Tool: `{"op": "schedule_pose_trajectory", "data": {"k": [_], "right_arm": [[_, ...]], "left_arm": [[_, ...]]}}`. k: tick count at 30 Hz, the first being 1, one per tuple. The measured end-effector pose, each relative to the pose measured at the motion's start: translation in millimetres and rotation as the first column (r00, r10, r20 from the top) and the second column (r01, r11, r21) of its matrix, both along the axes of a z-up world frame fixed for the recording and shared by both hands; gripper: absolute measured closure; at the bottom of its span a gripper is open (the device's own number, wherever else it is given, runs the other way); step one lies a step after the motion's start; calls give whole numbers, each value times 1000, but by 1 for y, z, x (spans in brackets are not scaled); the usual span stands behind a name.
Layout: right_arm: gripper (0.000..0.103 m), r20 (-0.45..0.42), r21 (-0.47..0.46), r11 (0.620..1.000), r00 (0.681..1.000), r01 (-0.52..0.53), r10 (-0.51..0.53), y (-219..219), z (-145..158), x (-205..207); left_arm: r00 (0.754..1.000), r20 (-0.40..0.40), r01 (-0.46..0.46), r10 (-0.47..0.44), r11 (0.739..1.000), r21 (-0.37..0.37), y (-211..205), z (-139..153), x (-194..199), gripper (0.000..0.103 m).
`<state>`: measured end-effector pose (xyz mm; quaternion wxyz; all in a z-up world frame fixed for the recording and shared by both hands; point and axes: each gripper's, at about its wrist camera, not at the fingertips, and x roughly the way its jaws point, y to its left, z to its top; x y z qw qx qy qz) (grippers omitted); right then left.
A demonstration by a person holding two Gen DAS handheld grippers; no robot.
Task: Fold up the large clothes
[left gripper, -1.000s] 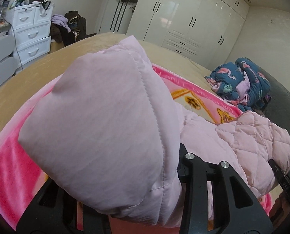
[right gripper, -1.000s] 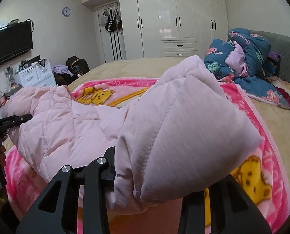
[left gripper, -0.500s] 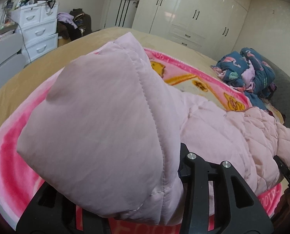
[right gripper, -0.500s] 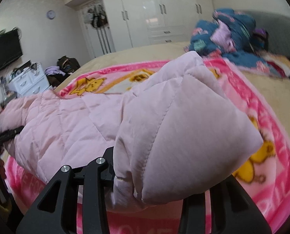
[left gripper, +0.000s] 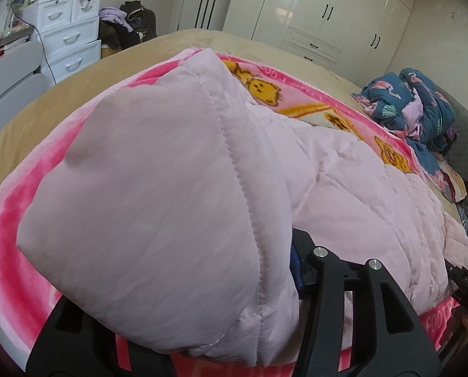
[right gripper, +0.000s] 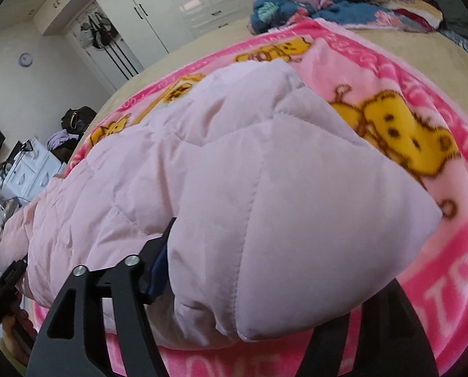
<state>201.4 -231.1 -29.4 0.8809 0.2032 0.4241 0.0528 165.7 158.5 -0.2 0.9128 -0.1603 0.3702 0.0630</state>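
left wrist view: the left gripper (left gripper: 202, 286) is clamped on a puffy corner of the pale pink quilted jacket (left gripper: 344, 182), the fabric bulging up between its black fingers (left gripper: 359, 301) and filling the near part of the frame. the rest of the jacket stretches off to the right, lying on a bright pink cartoon blanket (left gripper: 13, 194) that covers the tan bed (left gripper: 76, 84). at the far right edge the other tool's black tip just shows against the jacket's end.

right wrist view: the right gripper (right gripper: 259, 286) is likewise closed on the opposite end of the jacket (right gripper: 139, 182), a fat quilted fold squeezed between its fingers (right gripper: 108, 301); the garment runs away to the left across the blanket (right gripper: 422, 78).

a heap of blue flowered bedding (left gripper: 413, 103) sits at the far right of the bed, well apart from the jacket. white wardrobes (left gripper: 328, 9) line the far wall, and a white drawer unit (left gripper: 67, 37) stands at far left.
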Motion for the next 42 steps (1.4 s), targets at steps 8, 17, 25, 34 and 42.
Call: {"op": "schedule_pose_trajectory", "data": {"k": [8, 17, 25, 34, 42], "right_arm": [[6, -53, 0, 999, 997, 52, -52, -8, 2, -12], [4, -21, -69, 996, 998, 56, -58, -10, 13, -44], [4, 9, -124, 990, 997, 73, -72, -13, 19, -72], [4, 141, -197, 977, 989, 77, -50, -10, 55, -109], [4, 298, -263, 965, 952, 6, 75, 21, 106, -150]], "left_arm": [[1000, -24, -7, 6, 1000, -28, 7, -2, -5, 49], [1000, -29, -13, 13, 1000, -12, 8, 3, -21, 24], [999, -25, -24, 25, 999, 25, 11, 9, -41, 9], [999, 31, -41, 38, 994, 100, 3, 36, -77, 9], [994, 113, -4, -9, 993, 121, -21, 70, -116, 9]]}}
